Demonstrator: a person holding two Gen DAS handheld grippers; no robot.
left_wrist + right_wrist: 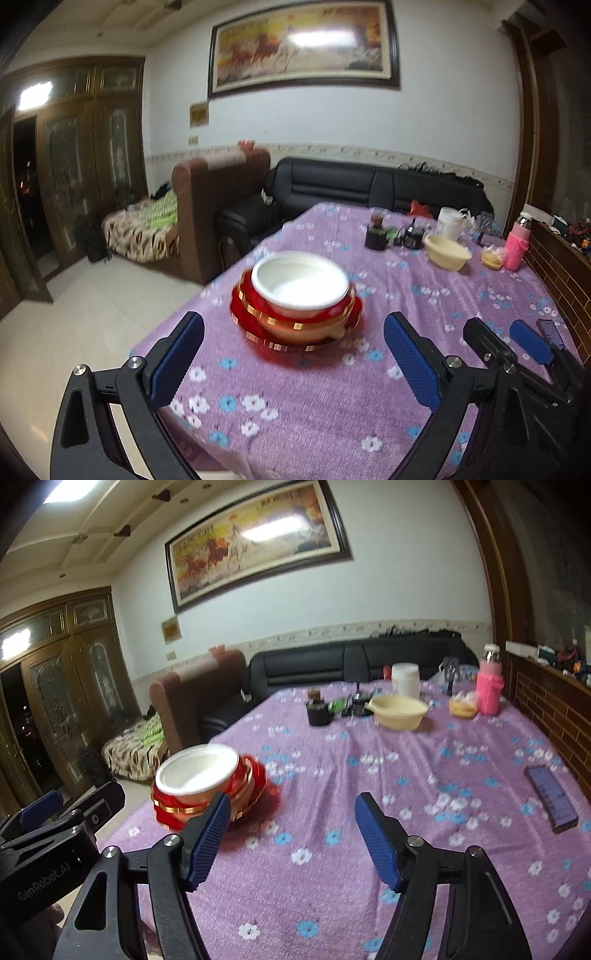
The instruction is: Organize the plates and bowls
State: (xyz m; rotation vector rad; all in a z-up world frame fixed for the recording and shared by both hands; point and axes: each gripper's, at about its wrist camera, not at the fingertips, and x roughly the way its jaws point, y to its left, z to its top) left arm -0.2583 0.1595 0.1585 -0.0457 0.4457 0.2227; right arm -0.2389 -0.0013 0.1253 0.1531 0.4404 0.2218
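Both the left gripper [293,363] and right gripper [291,840] hovered empty, fingers spread wide, above the table's [332,886] near edge, facing the stacked bowls [299,295].

The left gripper [293,363] hangs open over the purple tablecloth [314,417]; the stacked bowls and plates [297,301] sit at twelve o'clock, untouched.

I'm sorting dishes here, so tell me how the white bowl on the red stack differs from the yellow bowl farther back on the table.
The white bowl is plain white and smooth inside; the yellow bowl is pale cream-yellow.
The white bowl sits nested on top of the red and gold stack; the yellow bowl rests directly on the purple tablecloth.
The white bowl is near the table's left edge; the yellow bowl is among the jars and bottles at the far end.
Both stand upright and look empty.
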